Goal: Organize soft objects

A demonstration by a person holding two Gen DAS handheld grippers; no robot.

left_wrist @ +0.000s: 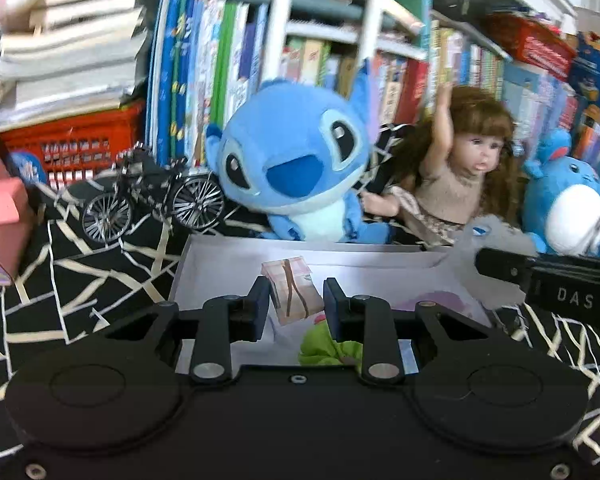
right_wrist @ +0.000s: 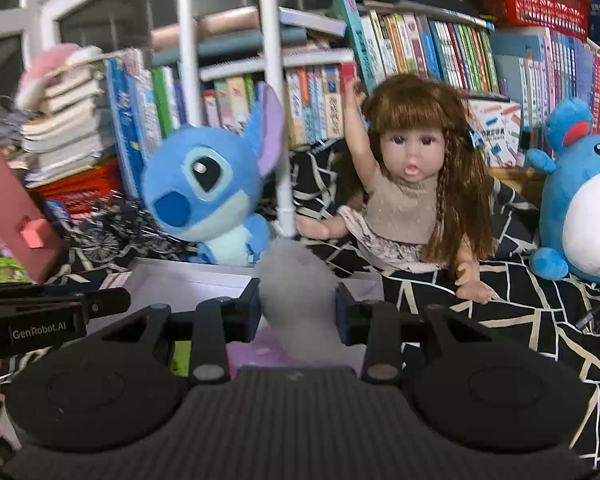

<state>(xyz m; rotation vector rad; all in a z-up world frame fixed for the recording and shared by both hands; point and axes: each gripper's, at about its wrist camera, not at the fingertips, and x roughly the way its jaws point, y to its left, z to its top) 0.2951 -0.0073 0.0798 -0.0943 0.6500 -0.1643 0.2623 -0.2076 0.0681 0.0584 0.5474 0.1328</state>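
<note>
Your left gripper (left_wrist: 296,300) has its fingers closed on a small pinkish-beige padded item with brown lines (left_wrist: 293,290), held over an open white box (left_wrist: 220,256) that also holds something green (left_wrist: 328,346); your right gripper (right_wrist: 298,304), marked "DAS" on one side and "GenRobot.AI" on the other, has its fingers clamped on a fluffy grey soft toy (right_wrist: 296,300) over the same box. Behind the box, on black cloth with pale lines (right_wrist: 480,320), sit one blue Stitch plush (left_wrist: 296,156), one long-haired doll (right_wrist: 412,184), one round blue-and-white plush (right_wrist: 584,208) and one model bicycle (left_wrist: 152,196), crowding the far side. Rows of books (right_wrist: 420,52), two white poles (right_wrist: 274,100) and two red baskets (left_wrist: 72,144) stand behind.
</note>
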